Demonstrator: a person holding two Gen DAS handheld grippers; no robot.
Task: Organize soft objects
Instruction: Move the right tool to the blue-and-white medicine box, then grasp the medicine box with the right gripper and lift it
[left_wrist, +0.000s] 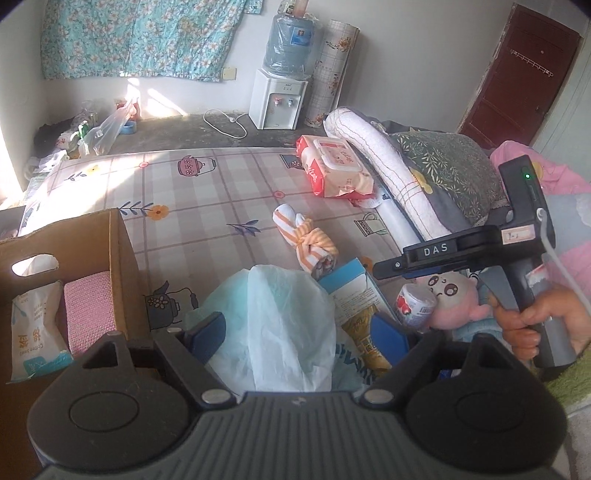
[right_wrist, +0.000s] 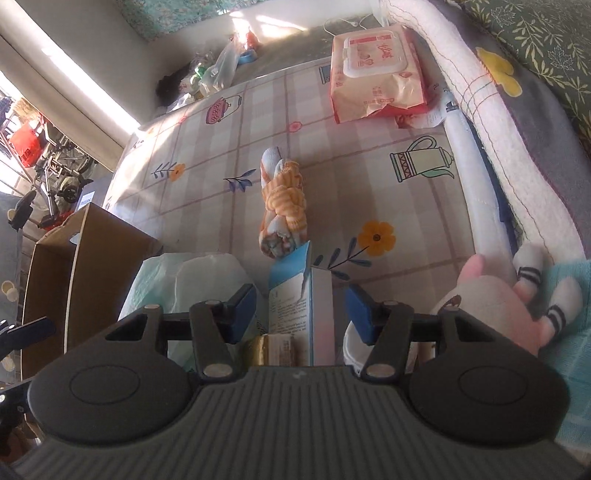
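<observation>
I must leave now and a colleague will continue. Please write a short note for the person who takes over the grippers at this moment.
Left gripper: open, around the pale plastic bag, not closed on it.
Right gripper: open, the blue-white carton between its fingers.
Done: tissue pack and pink cloth are in the cardboard box.
Left: striped towel bundle, pink plush, wipes pack on the bed.

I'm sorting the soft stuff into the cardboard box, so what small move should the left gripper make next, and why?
Probably close the left gripper on the pale plastic bag. Its fingers are open with the bag bulging between them, and the cardboard box stands open just to the left, already holding a tissue pack and a pink cloth.
</observation>
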